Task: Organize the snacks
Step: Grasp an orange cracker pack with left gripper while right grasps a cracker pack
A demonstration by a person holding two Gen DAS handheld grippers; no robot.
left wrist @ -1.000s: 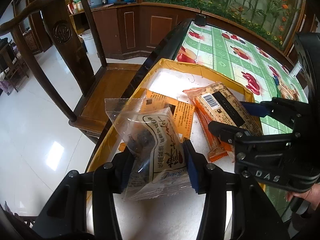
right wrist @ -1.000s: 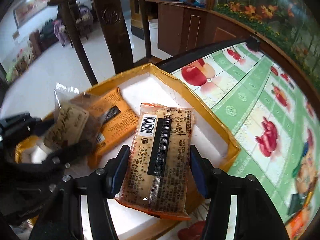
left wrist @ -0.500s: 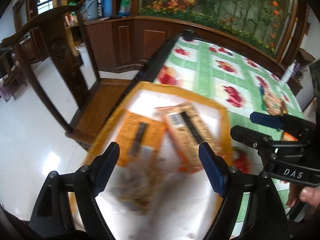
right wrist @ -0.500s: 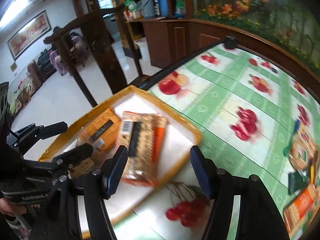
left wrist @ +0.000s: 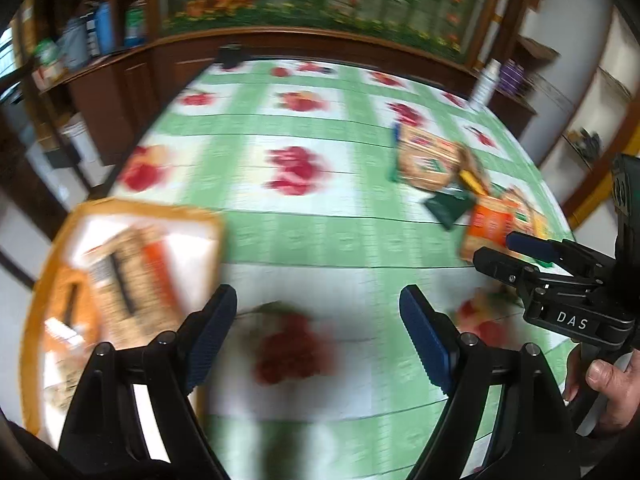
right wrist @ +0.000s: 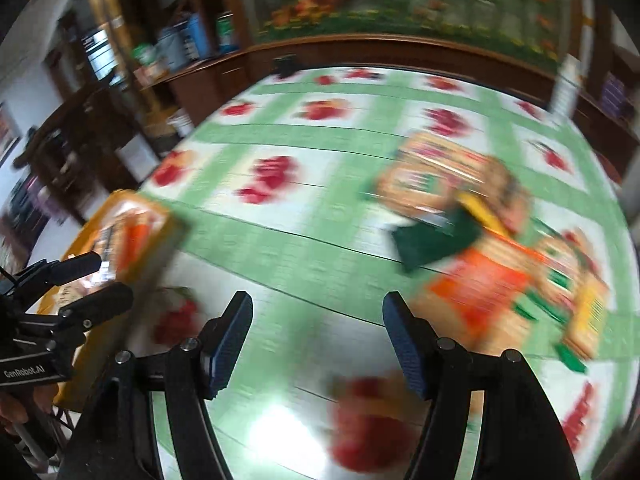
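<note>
Both views are motion-blurred. My left gripper [left wrist: 318,320] stands open over the tablecloth with nothing between its fingers. My right gripper [right wrist: 318,328] is also empty, and its jaws are opening. The orange-rimmed tray [left wrist: 132,208] lies at the left, behind both grippers. It holds a barcoded cracker packet [left wrist: 128,264] and an orange packet [left wrist: 68,304]. A pile of loose snacks [right wrist: 440,176] with a dark green packet [right wrist: 432,240] and an orange packet [right wrist: 480,288] lies ahead to the right. The right gripper [left wrist: 498,249] shows beside that pile [left wrist: 432,160]; the left gripper [right wrist: 110,278] shows by the tray [right wrist: 168,216].
The table [left wrist: 320,208] wears a green-checked cloth with fruit prints. A white bottle [left wrist: 486,80] stands at its far right edge. Dark wooden cabinets [left wrist: 120,92] run behind it, and a wooden chair [right wrist: 60,148] stands off the left side. A hand [left wrist: 608,384] grips the right tool.
Both grippers let go of their packets into the tray and opened. Both then swung right, away from the tray and over the tablecloth toward the snack pile.
</note>
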